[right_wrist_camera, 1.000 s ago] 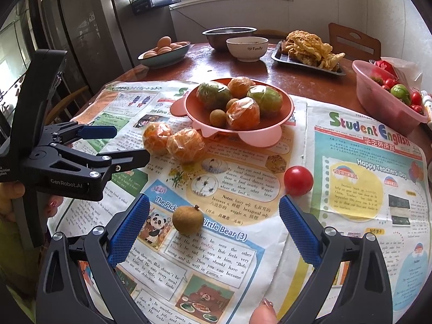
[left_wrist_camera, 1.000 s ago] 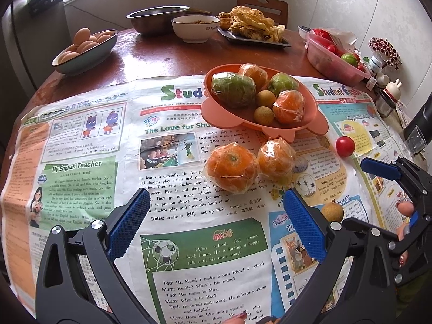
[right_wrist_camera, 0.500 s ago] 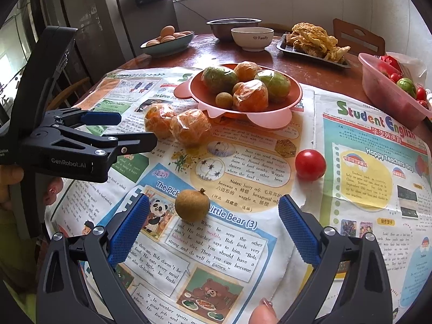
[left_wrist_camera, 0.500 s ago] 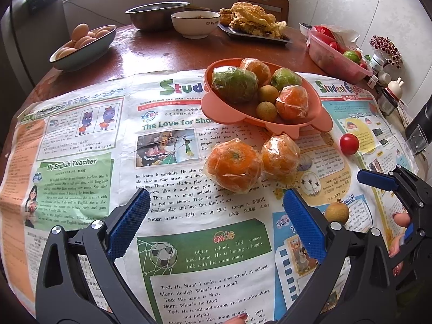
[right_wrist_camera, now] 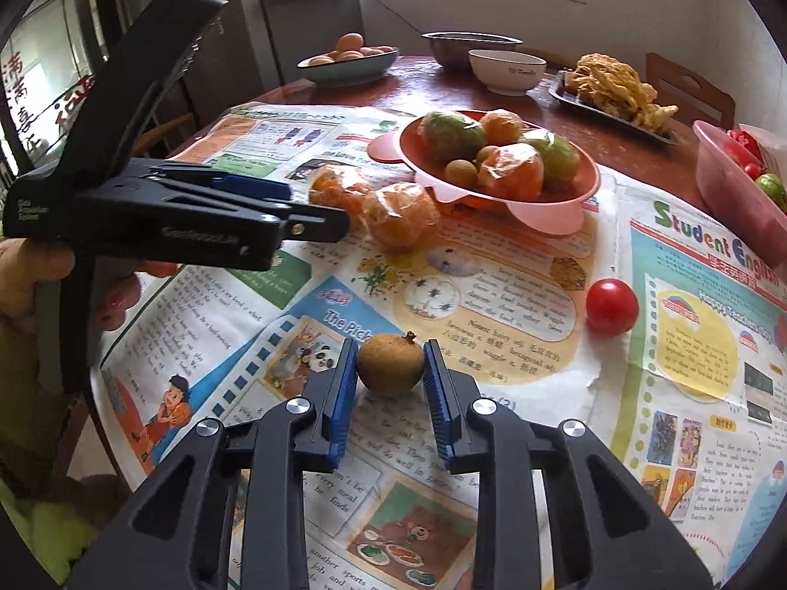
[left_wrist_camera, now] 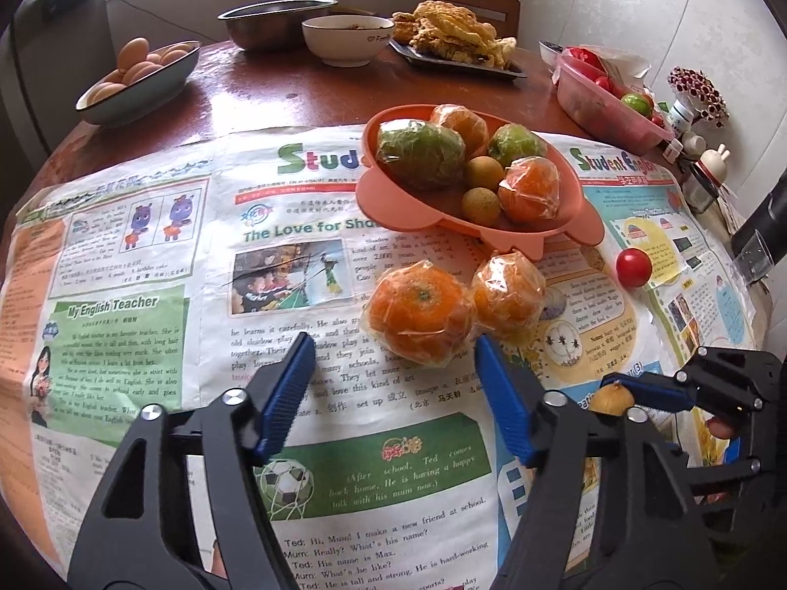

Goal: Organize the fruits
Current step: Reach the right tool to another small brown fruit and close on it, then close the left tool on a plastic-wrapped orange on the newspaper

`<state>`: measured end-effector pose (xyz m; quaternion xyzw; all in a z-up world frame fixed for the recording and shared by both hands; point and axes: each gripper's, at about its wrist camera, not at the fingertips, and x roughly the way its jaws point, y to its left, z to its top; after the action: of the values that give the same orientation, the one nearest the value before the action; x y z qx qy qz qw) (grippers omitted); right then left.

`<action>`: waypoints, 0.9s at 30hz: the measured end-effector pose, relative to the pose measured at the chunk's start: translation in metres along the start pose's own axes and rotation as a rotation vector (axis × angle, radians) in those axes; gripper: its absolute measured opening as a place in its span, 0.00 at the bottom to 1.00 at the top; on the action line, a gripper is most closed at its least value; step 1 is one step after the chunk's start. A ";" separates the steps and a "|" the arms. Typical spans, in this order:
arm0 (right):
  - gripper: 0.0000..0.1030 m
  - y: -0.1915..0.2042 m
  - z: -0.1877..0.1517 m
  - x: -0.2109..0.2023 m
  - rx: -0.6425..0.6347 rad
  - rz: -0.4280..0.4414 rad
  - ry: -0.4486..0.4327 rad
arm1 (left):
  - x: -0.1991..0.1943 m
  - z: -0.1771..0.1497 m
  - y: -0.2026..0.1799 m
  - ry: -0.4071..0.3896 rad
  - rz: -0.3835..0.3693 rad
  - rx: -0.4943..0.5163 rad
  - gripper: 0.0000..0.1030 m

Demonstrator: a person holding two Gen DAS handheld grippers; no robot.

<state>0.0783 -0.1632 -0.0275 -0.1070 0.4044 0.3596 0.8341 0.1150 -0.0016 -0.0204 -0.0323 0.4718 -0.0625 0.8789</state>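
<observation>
The right gripper has just closed on the longan, which sits on the newspaper covering the desk. The left gripper has just been narrowing, its fingers half-open just short of the wrapped orange, nothing held. The longan now looks ready to lift toward the pink dish.

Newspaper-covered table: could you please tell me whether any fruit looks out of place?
Yes: two plastic-wrapped oranges and a small red tomato lie loose on the newspaper beside the pink fruit plate; a brown longan sits in the right gripper.
</observation>
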 end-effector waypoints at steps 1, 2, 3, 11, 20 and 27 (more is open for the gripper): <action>0.25 0.000 0.000 0.000 0.001 0.002 -0.001 | 0.001 0.001 0.000 0.001 0.001 0.000 0.53; 0.25 0.001 0.000 0.000 0.002 0.002 -0.002 | 0.002 0.001 0.000 0.002 0.000 0.001 0.50; 0.25 0.000 0.000 0.000 0.004 0.005 -0.002 | 0.002 0.002 -0.001 0.002 -0.005 0.001 0.48; 0.25 -0.002 -0.001 0.000 0.015 0.016 -0.004 | 0.008 0.010 -0.005 -0.002 -0.022 0.013 0.37; 0.25 -0.007 0.001 0.002 0.039 0.026 -0.007 | 0.016 0.022 -0.005 0.001 -0.029 0.011 0.34; 0.25 -0.012 0.004 0.000 0.054 0.028 -0.019 | 0.008 0.021 -0.006 -0.004 -0.039 0.011 0.34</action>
<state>0.0892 -0.1701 -0.0257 -0.0754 0.4074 0.3613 0.8353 0.1369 -0.0083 -0.0149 -0.0368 0.4692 -0.0824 0.8785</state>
